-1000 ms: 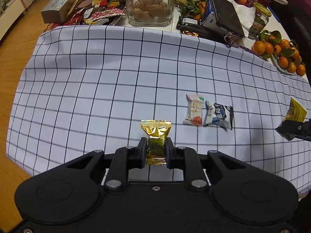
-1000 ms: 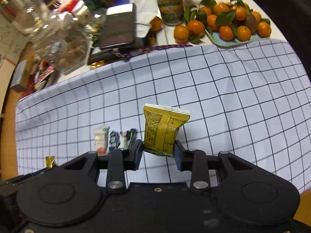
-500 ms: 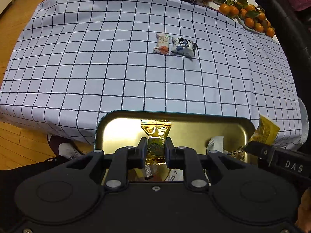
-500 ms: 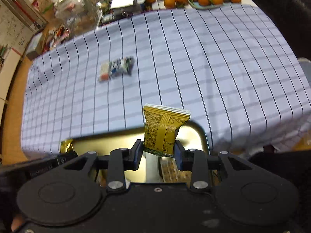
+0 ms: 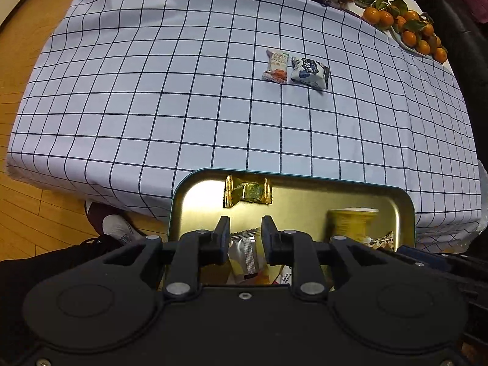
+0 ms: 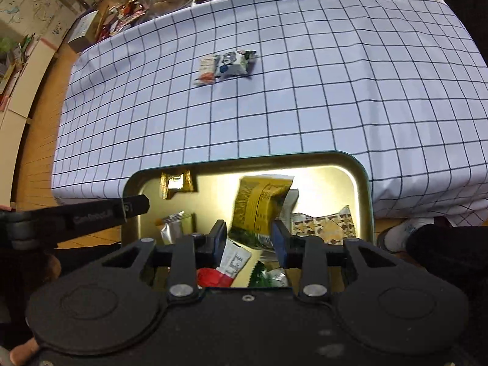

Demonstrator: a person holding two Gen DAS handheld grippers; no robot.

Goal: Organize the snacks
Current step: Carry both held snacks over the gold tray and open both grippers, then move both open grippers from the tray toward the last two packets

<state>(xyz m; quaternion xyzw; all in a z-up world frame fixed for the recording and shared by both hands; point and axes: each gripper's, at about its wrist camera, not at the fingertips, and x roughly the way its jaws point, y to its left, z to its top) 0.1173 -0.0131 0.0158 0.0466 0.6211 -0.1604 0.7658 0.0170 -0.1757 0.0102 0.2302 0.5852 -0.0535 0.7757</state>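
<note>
Left tongs (image 5: 243, 235) opening, gold candy (image 5: 247, 191) dropped in tin (image 5: 399, 196); right tongs (image 6: 249, 238) pinch yellow packet (image 6: 259, 202) (light, crinkly; grip mid-body).

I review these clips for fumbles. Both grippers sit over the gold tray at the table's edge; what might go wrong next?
The yellow packet looks blurred and tilted between the right gripper pads, so it may tumble and land badly. The gold tray is already crowded, so new packets could pile up or slide over the rim. The left gripper, jaws opening and empty, works close beside the right one; they might bump.
</note>
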